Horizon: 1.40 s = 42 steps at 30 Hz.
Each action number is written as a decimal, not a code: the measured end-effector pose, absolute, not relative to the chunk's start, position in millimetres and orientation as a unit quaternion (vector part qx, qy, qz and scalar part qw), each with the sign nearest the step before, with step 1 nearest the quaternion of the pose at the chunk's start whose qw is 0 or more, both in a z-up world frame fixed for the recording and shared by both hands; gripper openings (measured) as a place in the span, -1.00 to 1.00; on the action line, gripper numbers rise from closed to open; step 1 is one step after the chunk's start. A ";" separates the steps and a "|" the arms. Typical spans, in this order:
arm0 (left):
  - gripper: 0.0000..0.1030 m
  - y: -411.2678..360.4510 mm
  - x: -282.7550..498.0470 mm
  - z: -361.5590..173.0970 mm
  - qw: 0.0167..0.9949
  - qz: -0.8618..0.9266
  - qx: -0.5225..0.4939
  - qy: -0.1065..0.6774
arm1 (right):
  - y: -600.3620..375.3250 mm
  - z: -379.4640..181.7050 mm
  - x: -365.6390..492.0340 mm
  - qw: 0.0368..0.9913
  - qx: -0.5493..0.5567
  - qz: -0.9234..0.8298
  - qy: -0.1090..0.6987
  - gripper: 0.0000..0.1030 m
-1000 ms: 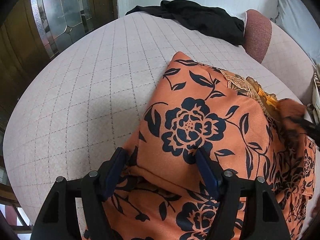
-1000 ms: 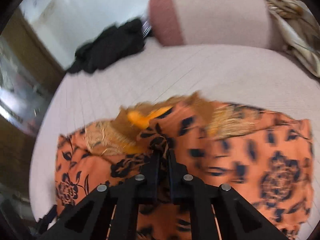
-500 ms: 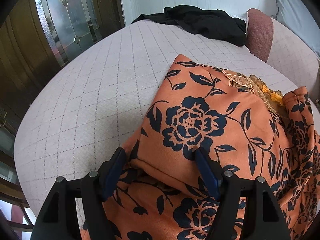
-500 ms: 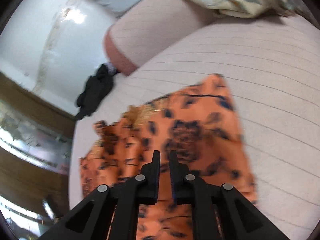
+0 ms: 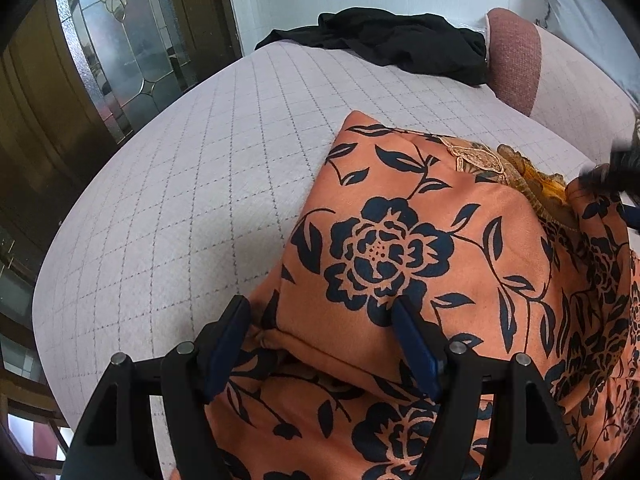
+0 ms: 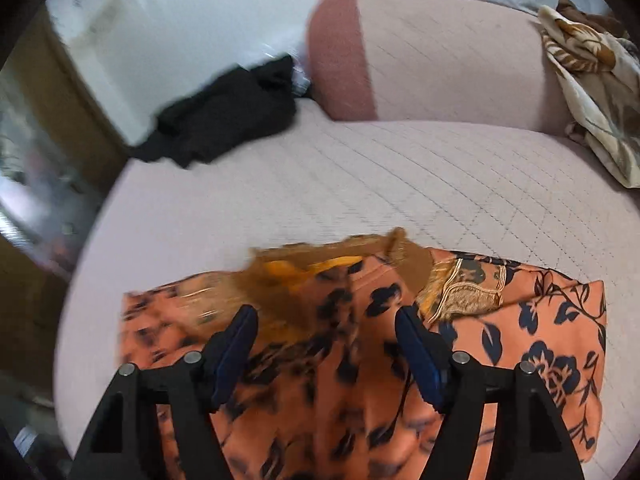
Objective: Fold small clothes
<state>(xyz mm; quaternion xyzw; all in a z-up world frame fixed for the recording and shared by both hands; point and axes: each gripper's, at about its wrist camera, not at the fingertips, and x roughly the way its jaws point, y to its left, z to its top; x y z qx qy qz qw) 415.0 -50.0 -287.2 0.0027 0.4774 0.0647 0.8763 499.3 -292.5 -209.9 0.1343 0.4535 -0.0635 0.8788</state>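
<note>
Orange floral garment [image 5: 420,248] lies folded on quilted pink bed [image 5: 192,200]. Left gripper [image 5: 320,344] jaws wide, straddling fold edge, not pinching. Right gripper [image 6: 326,346] jaws just opening, fabric loose between them.

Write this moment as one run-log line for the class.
stage: folding | garment: orange floral garment part-folded on quilted bed | left gripper: open, astride folded edge | right gripper: jaws just opened, over neckline, gripping nothing

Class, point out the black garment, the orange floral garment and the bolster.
black garment [image 5: 404,46], left wrist view, middle of heap
orange floral garment [image 5: 384,248], left wrist view, large printed flower
bolster [image 6: 340,56], right wrist view, reddish end
</note>
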 end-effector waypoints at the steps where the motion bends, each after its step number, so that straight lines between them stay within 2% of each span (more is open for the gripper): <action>1: 0.44 -49.6 415.7 -287.4 0.877 0.065 0.005 0.477 | -296.1 -217.9 506.0 0.872 0.138 -0.063 0.465 -0.36; 2: 0.44 -48.7 416.1 -287.5 0.877 0.066 0.007 0.476 | -302.5 -224.4 508.6 0.863 0.143 -0.065 0.480 -0.82; 3: 0.44 -48.2 416.5 -286.9 0.877 0.067 0.009 0.476 | -309.6 -226.1 505.5 0.861 0.154 -0.072 0.479 -0.84; 9: 0.44 -51.2 408.3 -281.3 0.883 0.066 0.014 0.464 | -366.8 -182.9 422.7 0.903 0.207 -0.068 0.370 -0.86; 13: 0.43 -67.1 398.5 -280.0 0.890 0.060 0.043 0.449 | -417.6 -188.0 374.8 0.893 0.273 -0.066 0.353 -0.86; 17: 0.44 -81.0 386.8 -274.6 0.900 0.054 0.068 0.426 | -450.8 -231.1 333.8 0.860 0.335 -0.065 0.380 -0.80; 22: 0.44 -85.2 381.8 -279.1 0.896 0.047 0.076 0.435 | -452.2 -269.1 294.7 0.819 0.353 -0.076 0.446 -0.78; 24: 0.43 -84.3 382.8 -278.9 0.895 0.046 0.067 0.438 | -451.2 -264.4 289.8 0.816 0.346 -0.084 0.456 -0.78; 26: 0.43 -84.3 382.2 -273.6 0.900 0.027 0.046 0.432 | -451.8 -247.2 285.6 0.835 0.333 -0.081 0.431 -0.78; 29: 0.44 -93.8 383.1 -272.1 0.901 -0.011 0.038 0.432 | -448.9 -226.1 290.3 0.863 0.304 -0.092 0.392 -0.67; 34: 0.44 -110.6 385.7 -271.8 0.902 -0.036 0.059 0.426 | -458.0 -227.8 315.7 0.864 0.306 -0.102 0.387 -0.66; 38: 0.47 -117.2 394.6 -291.5 0.879 -0.048 0.076 0.469 | -465.0 -223.1 324.8 0.874 0.315 -0.094 0.357 -0.66; 42: 0.56 -119.8 395.0 -290.8 0.881 -0.044 0.082 0.464 | -461.3 -226.5 344.7 0.875 0.323 -0.055 0.356 -0.66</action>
